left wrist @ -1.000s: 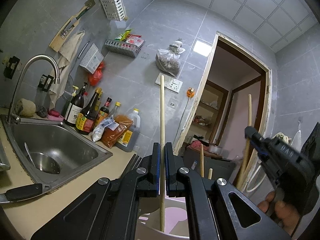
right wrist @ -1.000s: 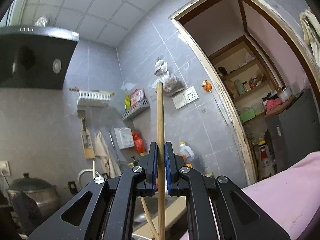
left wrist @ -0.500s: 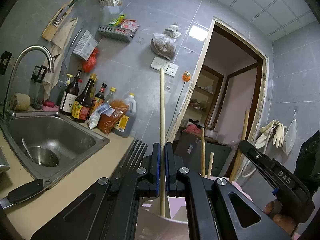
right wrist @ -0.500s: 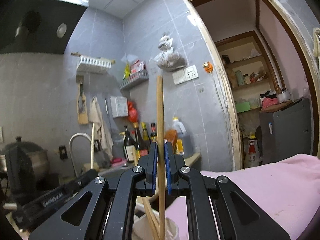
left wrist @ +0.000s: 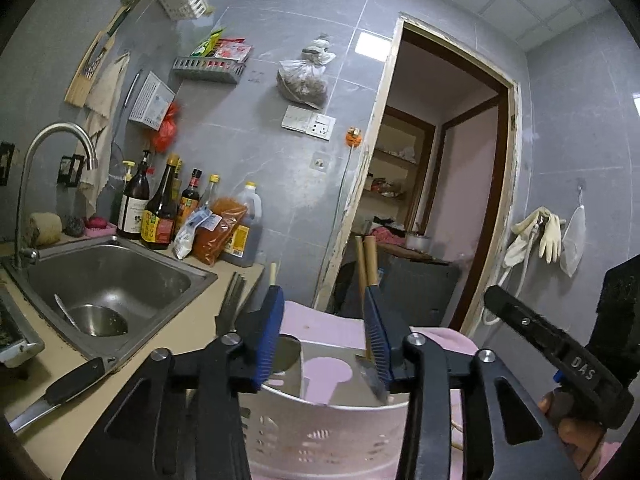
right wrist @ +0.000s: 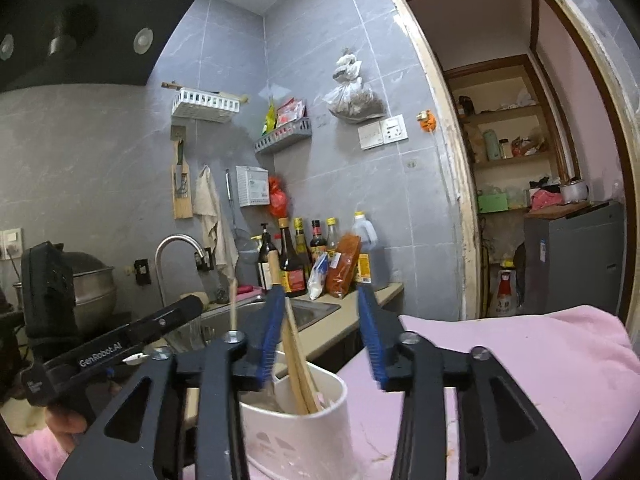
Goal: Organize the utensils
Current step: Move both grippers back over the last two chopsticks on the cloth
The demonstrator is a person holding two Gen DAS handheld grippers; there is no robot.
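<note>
This is a small home kitchen. A steel sink point(left wrist: 120, 280) with a curved tap point(left wrist: 48, 148) is set into the table point(left wrist: 100, 396), and sauce and oil bottles point(left wrist: 160, 216) stand against the grey tiled wall point(left wrist: 260, 152). A range hood point(right wrist: 88, 32) hangs above a lidded pot point(right wrist: 92, 288). Plastic racks point(right wrist: 204, 104) hold packets on the wall, with a chopping board point(right wrist: 182, 184) and cloth point(right wrist: 212, 212) hung beside them. A knife point(left wrist: 60, 392) lies by the sink. A doorway point(left wrist: 440, 184) opens onto pantry shelves point(right wrist: 508, 136).

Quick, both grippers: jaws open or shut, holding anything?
Left gripper: jaws open, holding nothing.
Right gripper: jaws open, holding nothing; chopsticks stand in the holder.
</note>
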